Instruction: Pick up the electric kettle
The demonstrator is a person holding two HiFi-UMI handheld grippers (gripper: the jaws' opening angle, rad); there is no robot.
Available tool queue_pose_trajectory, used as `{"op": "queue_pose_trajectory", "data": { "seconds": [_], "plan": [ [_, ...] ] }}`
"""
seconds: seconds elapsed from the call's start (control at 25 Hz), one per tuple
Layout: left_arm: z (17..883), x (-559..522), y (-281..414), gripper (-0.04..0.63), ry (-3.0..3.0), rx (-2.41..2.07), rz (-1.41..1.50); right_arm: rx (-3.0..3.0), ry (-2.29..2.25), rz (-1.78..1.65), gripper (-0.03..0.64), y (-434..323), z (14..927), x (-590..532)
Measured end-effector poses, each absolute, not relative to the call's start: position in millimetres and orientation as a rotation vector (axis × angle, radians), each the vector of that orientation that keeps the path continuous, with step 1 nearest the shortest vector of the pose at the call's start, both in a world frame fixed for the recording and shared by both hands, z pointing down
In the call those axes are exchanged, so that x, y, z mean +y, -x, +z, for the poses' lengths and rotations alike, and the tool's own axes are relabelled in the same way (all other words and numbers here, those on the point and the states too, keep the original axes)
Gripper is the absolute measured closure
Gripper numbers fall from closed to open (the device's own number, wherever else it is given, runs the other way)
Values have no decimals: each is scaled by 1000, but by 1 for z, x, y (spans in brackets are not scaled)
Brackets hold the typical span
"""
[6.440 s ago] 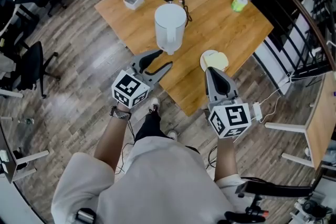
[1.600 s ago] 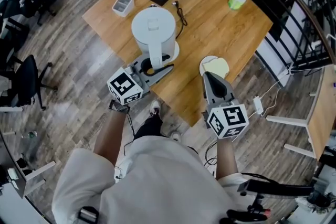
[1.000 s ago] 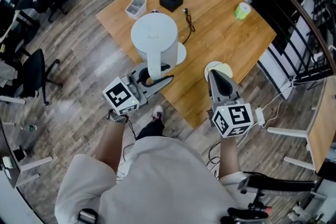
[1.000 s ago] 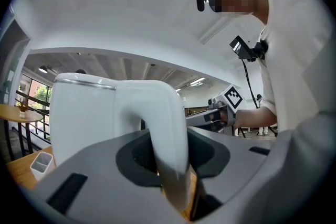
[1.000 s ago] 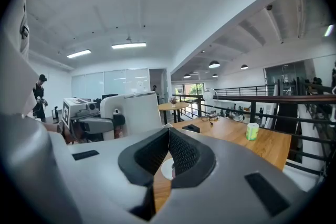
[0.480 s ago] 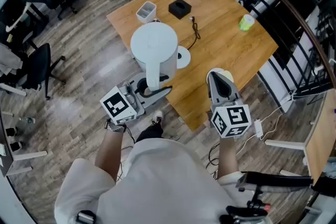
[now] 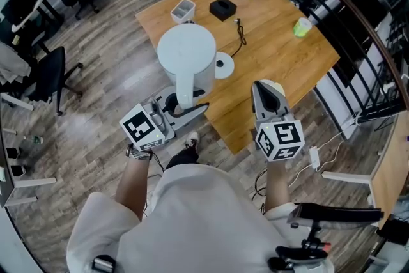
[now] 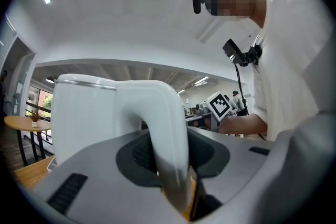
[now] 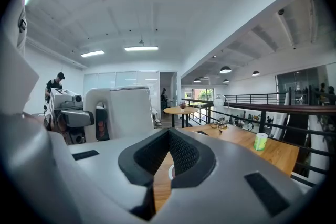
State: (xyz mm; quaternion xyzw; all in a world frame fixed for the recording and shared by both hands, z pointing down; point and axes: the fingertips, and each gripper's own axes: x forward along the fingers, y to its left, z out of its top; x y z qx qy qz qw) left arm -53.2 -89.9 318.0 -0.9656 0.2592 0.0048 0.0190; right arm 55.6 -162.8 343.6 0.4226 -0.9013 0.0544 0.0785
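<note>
The white electric kettle point(image 7: 186, 51) hangs above the table's near left corner, clear of its round base point(image 7: 224, 65). My left gripper point(image 7: 185, 107) is shut on the kettle's curved handle point(image 8: 157, 107), which fills the left gripper view between the pads. The kettle body point(image 8: 84, 113) rises behind the handle. My right gripper point(image 7: 266, 90) hovers over the table's near edge with its jaws shut and nothing in them. In the right gripper view the right gripper point(image 9: 169, 134) points across the table, with the kettle point(image 9: 123, 113) and the left gripper point(image 9: 71, 119) at its left.
The wooden table point(image 7: 281, 54) carries a black box point(image 7: 223, 8), a clear container point(image 7: 183, 9), a green cup point(image 7: 301, 27), a black cable point(image 7: 241, 35) and a pale round disc point(image 7: 276, 87) by the right gripper. Office chairs point(image 7: 51, 73) stand left; a railing point(image 7: 364, 48) runs right.
Earliest, the kettle stood on its base with the left gripper open beside it. The gripper then shut on the handle and lifted it. Over the last second it rose slightly.
</note>
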Motion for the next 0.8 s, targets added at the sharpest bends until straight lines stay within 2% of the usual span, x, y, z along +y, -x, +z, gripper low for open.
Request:
{"op": "queue_pose_trajectory", "data": {
  "seconds": [0.8],
  "plan": [
    [312,-83,49,477,2994,774,-5,-2656,-1250,102,606,-56,342,-159]
  ]
}}
